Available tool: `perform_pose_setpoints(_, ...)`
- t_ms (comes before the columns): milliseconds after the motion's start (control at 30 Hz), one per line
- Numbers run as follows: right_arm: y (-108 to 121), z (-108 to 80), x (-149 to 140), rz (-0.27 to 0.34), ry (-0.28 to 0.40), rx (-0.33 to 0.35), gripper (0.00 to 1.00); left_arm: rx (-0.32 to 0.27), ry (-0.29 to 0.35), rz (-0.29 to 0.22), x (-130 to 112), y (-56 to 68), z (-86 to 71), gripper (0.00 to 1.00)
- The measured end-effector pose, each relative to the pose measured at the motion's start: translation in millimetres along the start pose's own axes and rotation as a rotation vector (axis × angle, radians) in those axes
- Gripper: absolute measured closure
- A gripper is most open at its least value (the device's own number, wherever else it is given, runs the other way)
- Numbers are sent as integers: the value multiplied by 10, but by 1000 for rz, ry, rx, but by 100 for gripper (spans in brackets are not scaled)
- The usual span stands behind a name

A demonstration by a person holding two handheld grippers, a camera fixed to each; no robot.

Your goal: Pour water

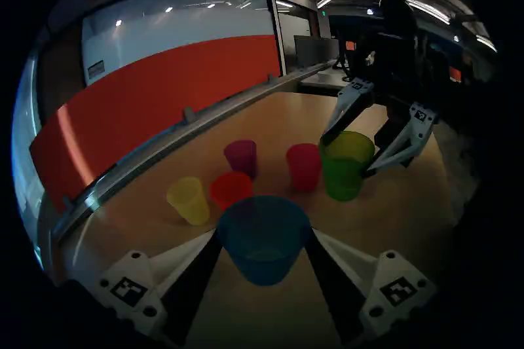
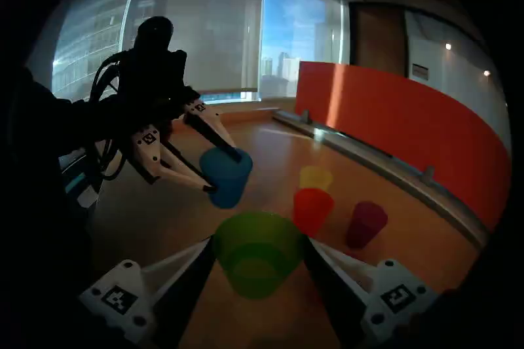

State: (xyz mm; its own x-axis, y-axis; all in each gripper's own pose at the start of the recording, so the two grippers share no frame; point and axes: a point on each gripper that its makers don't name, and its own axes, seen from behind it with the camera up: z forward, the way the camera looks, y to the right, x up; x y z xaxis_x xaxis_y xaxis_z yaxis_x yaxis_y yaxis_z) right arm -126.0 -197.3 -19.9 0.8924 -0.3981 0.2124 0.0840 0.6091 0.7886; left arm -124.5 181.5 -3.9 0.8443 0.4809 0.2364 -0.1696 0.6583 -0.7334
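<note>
While the left gripper [image 1: 262, 236] squeezes an upright blue cup [image 1: 264, 254] between both fingers, the right gripper [image 2: 259, 243] likewise clamps an upright green cup [image 2: 255, 267]. Nearby on the wooden table [image 1: 399, 215] stand a yellow cup [image 1: 188, 200], an orange cup [image 1: 230, 189], a purple cup [image 1: 242, 156] and a red cup [image 1: 303, 166].

A pale wooden counter [image 1: 275, 116] carries four small plastic cups standing upright in a loose cluster near its middle. In the left gripper view, a yellow cup [image 1: 188, 200] and an orange-red cup [image 1: 230, 189] stand just beside each other, a purple cup [image 1: 242, 156] stands close behind the orange-red one, and a red cup [image 1: 304, 165] stands a little apart to the right of the purple. In the right gripper view the yellow, orange-red and purple cups stand on the same glossy top.
</note>
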Motion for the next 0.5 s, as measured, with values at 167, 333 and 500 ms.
perform_pose_setpoints(167, -15, 56, -113, -10, -33, 4, 6, -12, -40, 12, -112, 24, 56, 12)
perform_pose_setpoints(333, -39, 117, -232, -17, -66, 12, 6, -27, -80, 27, -229, 52, 108, 13)
perform_pose_setpoints(500, -46, 170, -346, -23, -94, 15, 6, -41, -115, 34, -333, 73, 155, 12)
